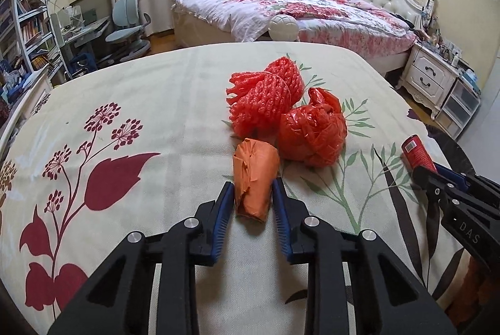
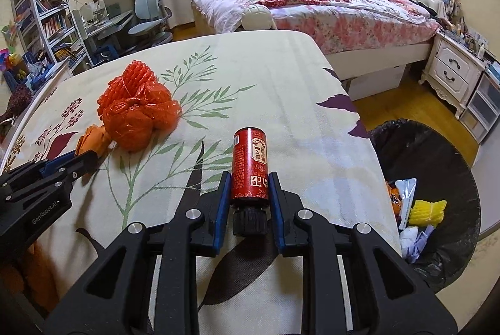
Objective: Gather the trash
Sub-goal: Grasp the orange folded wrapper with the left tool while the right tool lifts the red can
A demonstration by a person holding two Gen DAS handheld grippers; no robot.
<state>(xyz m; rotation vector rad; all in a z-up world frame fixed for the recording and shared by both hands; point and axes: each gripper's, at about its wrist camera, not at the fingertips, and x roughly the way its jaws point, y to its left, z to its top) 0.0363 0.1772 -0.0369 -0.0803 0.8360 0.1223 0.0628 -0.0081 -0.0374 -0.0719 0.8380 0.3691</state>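
A crumpled orange paper wad [image 1: 254, 175] lies on the flowered tablecloth [image 1: 140, 91], and my left gripper [image 1: 253, 188] is shut on it, a blue pad pressing each side. Just beyond it sit a red plastic bag ball [image 1: 312, 132] and a red foam net [image 1: 265, 97], touching each other. My right gripper [image 2: 248, 178] is shut on a red bottle [image 2: 250, 166] with a black cap that points back toward the camera. The bottle lies along the fingers over the table's right part. From the right wrist view, the left gripper [image 2: 87, 158] shows at the left edge with the orange wad [image 2: 93, 138].
A black-lined trash bin [image 2: 437, 147] stands on the floor beside the table's right edge, holding yellow foam and paper scraps. Beyond the table are a bed [image 2: 312, 7], a white ball [image 2: 256, 17], a nightstand [image 2: 453, 75], a desk chair [image 2: 147, 19] and bookshelves [image 2: 47, 16].
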